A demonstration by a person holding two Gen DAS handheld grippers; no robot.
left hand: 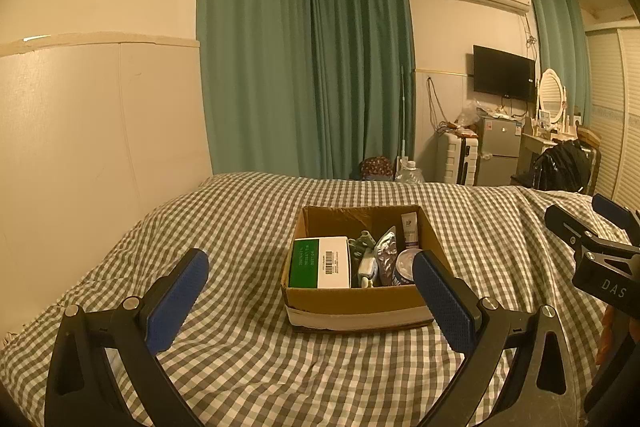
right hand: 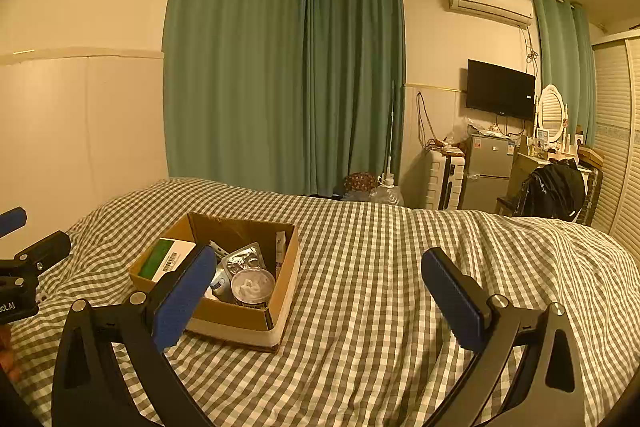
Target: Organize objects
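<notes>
Cardboard box point(left hand: 352, 301) sits on the checked bed point(left hand: 240, 367), packed with items. Left tool point(left hand: 310, 267) at 6 o'clock and right tool point(right hand: 320, 267) at 4 o'clock both gape, empty.

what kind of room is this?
Most likely a bedroom or small studio: a bed with a checked cover, a wall-mounted TV, and a vanity mirror beside a small fridge.

Open cardboard box point(left hand: 352, 301) on bed, holding green-white carton point(left hand: 319, 262), possibly jar point(left hand: 404, 267).
</notes>
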